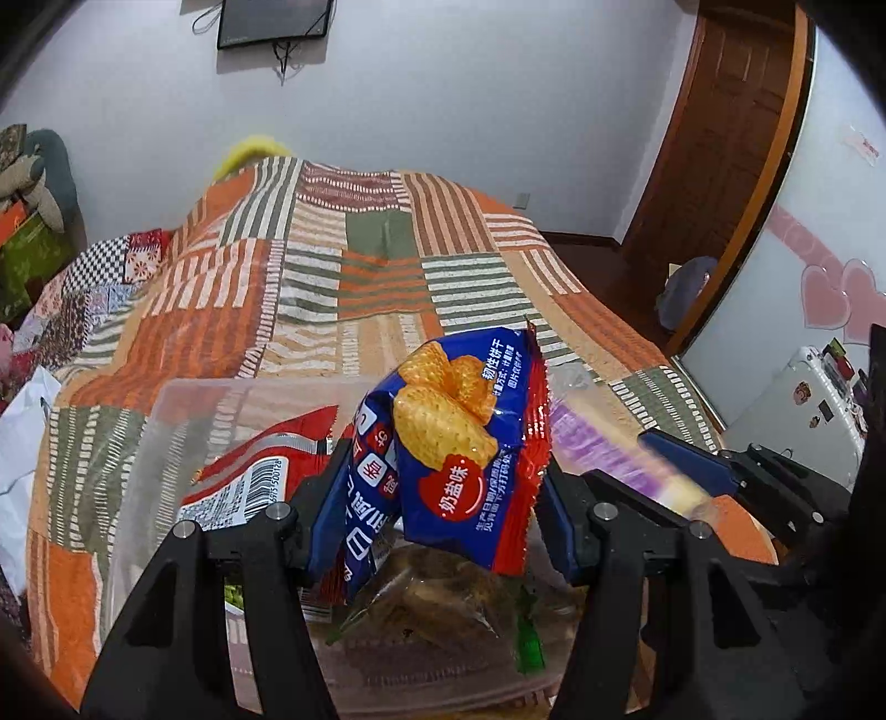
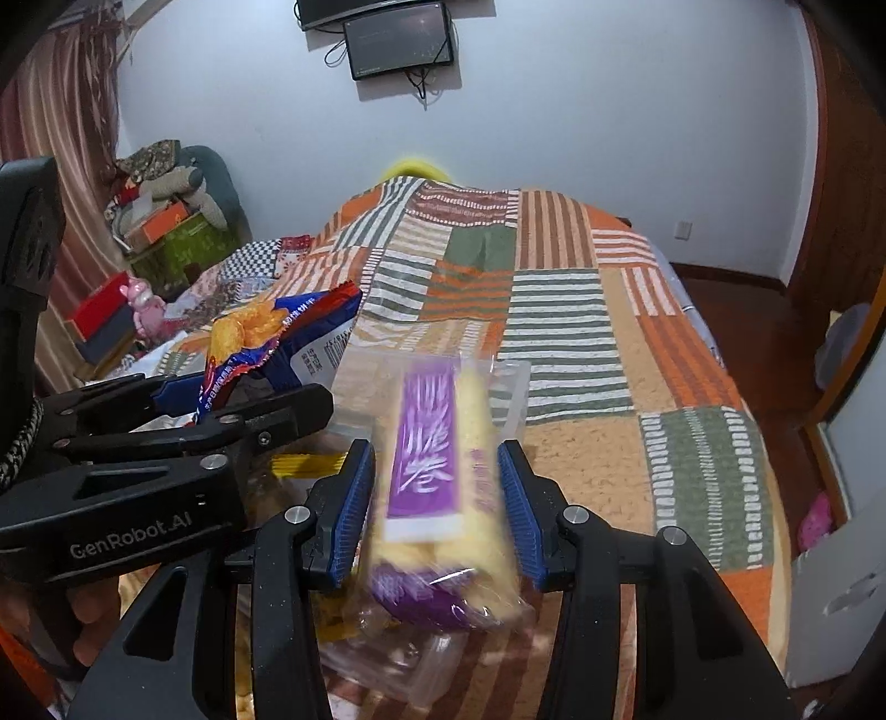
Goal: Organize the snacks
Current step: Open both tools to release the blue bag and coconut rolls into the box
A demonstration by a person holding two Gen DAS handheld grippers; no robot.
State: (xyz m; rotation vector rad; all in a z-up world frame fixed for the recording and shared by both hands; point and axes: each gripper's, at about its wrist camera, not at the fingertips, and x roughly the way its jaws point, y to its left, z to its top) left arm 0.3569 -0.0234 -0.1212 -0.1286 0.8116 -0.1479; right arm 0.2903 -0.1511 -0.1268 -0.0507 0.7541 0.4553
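A: Snacks first, going from the left. What lies in the clear plastic bin (image 1: 183, 421)?

B: A red packet with a barcode (image 1: 249, 476) leans against its left wall. Lower in the bin sits a clear bag of brown pieces (image 1: 437, 603), with a bit of green wrapper (image 1: 529, 642) beside it.

A: And the left gripper (image 1: 443, 515)?

B: Its blue pads are clamped on a blue and red biscuit bag (image 1: 459, 443) printed with golden biscuits. The bag is crumpled between them and hangs over the open bin, clear of the things below.

A: Further right?

B: The right gripper (image 2: 437, 509) holds a long yellow roll in a purple-labelled clear wrapper (image 2: 437, 482). The pads sit at either side of it and the roll is off the bed, pointing away from the camera, so it is gripped. It looks blurred. In the left wrist view it shows just right of the biscuit bag, over the bin's right edge.

A: What is everything resting on?

B: The bin stands on a bed under a patchwork blanket (image 2: 559, 310) of orange, green and white stripes. A yellow wrapper (image 2: 304, 462) shows in the bin under the left gripper. A dark screen (image 2: 398, 47) hangs on the far wall.
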